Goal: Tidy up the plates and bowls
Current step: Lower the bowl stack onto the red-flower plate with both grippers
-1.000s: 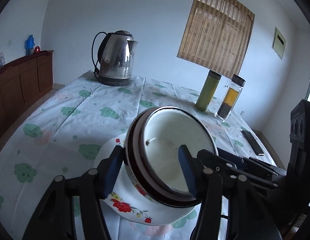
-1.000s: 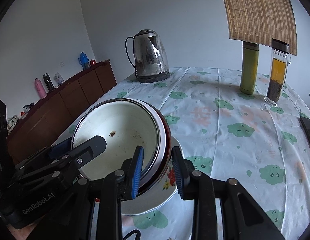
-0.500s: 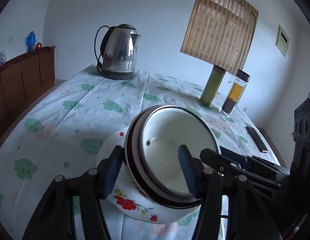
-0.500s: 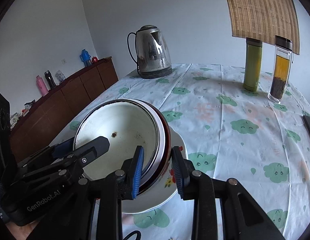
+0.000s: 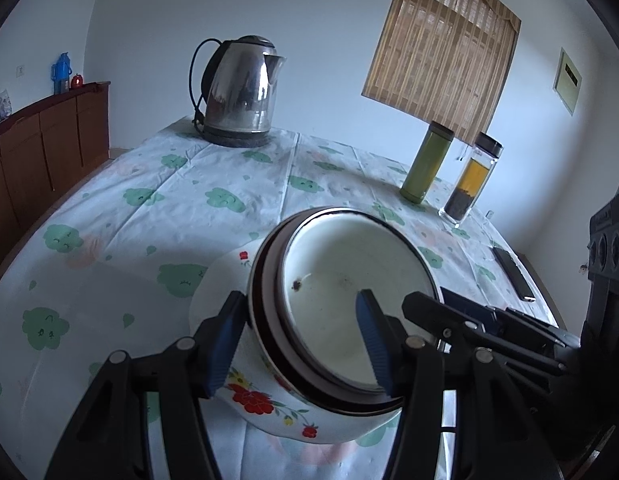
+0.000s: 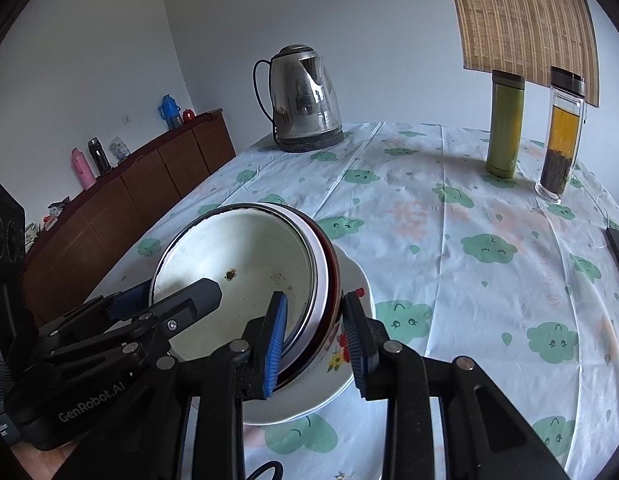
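Observation:
A nested stack of bowls [image 5: 349,304] is held between both grippers above the table: a white enamel bowl [image 6: 237,264] inside a dark-rimmed one, over a floral bowl [image 5: 277,396] and a white plate [image 6: 349,280]. My left gripper [image 5: 297,344] is shut on the stack's left rim, one finger inside, one outside. My right gripper [image 6: 317,344] is shut on the right rim the same way. The stack tilts slightly.
A steel kettle [image 5: 241,92] stands at the table's far end. A green flask [image 5: 427,162] and a tea bottle [image 5: 471,182] stand at the far right. A dark phone [image 5: 513,274] lies near the right edge. A wooden sideboard [image 6: 141,176] runs along the left.
Both grippers and the held stack have moved a little forward over the table; the kettle and bottles look nearer. The grips are unchanged.

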`<state>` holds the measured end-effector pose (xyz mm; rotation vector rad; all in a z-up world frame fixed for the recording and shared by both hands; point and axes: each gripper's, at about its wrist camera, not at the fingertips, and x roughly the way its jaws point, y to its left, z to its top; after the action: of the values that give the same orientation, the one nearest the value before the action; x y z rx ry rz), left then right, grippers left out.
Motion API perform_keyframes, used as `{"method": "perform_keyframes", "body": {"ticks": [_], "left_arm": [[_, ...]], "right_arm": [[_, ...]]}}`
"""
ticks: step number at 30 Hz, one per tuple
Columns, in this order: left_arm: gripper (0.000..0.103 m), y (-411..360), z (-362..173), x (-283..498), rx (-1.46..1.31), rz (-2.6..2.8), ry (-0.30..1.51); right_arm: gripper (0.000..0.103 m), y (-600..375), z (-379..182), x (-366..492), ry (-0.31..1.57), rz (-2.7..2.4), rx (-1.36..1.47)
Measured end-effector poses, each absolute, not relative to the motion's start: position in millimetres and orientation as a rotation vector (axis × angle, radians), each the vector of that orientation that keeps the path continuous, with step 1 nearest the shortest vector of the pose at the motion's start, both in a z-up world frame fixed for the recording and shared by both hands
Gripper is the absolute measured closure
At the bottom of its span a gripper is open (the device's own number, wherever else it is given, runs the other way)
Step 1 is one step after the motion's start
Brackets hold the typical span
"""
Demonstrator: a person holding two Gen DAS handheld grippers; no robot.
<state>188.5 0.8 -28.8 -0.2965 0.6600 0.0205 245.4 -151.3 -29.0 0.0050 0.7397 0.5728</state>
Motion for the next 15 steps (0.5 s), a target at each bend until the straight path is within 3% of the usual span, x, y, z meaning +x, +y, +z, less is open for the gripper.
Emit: {"method": "perform_keyframes", "body": {"ticks": [15], "left_arm": [[0.048, 3.7, -34.2, 191.6, -0.314, 0.02, 0.685]], "right_arm": [[0.071, -148.9, -32.1, 247.7, 0.76, 0.575, 0.005]]}}
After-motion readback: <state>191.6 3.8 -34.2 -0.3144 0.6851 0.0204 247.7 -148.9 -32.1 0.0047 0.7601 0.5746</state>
